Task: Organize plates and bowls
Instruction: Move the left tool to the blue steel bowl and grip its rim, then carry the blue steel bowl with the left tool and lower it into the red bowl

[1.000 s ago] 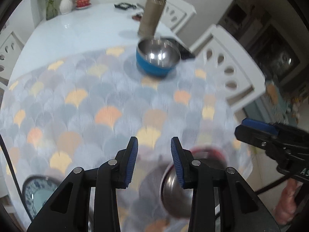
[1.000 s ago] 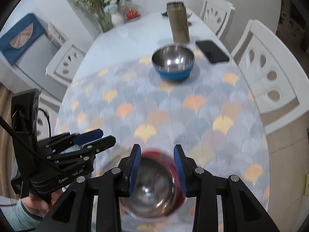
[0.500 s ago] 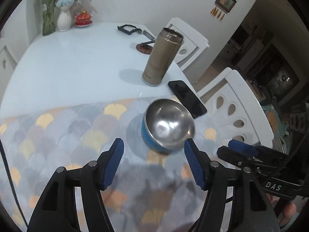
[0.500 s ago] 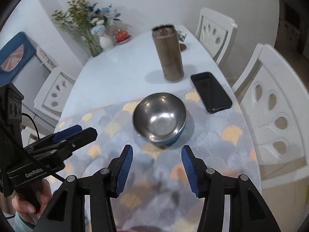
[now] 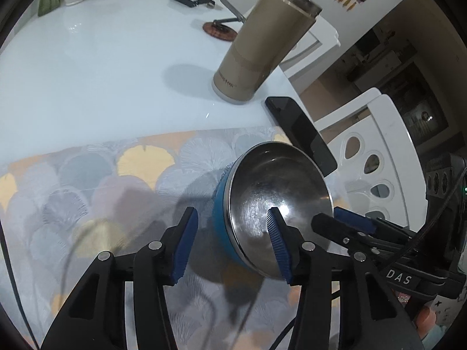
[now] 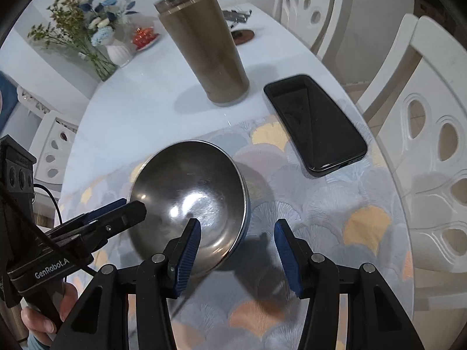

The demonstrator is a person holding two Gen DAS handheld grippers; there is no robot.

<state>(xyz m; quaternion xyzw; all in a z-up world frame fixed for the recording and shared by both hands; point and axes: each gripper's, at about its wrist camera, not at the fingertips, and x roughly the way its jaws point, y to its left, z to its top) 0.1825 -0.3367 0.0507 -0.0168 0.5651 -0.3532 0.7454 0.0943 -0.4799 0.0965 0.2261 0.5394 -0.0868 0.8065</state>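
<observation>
Since half a second ago we have closed in on the bowl (image 5: pixel 274 213): it filled only the middle of both views then, and now it sits right at the tips of both tools, the mug (image 5: pixel 262 49) and phone (image 5: pixel 300 134) looming larger behind it.

The bowl, steel inside and blue outside, rests on the patterned cloth (image 5: pixel 87 192) near the far edge of that cloth, just short of the bare white surface (image 5: pixel 102 58). The phone lies just beside it, half on the cloth, and the mug stands a little farther back.

We judge the step in hand to be the approach for picking up this bowl, with no grasp made yet. The left tool (image 5: pixel 232 240) is spread wide and straddles the near-left rim, one finger outside the blue wall and the other over the steel inside. The right tool (image 6: pixel 238 255) is likewise spread, its left finger over the bowl's inside and its right finger out over the cloth, astride the near-right rim. Whether any pad touches the metal we cannot tell.

Next, we think, one tool must settle lower and pinch the rim; the thin, slick wall calls for a deep bite before lifting. Both tools come in low and angled slightly down, side by side, their tips close together over the bowl's near side.
</observation>
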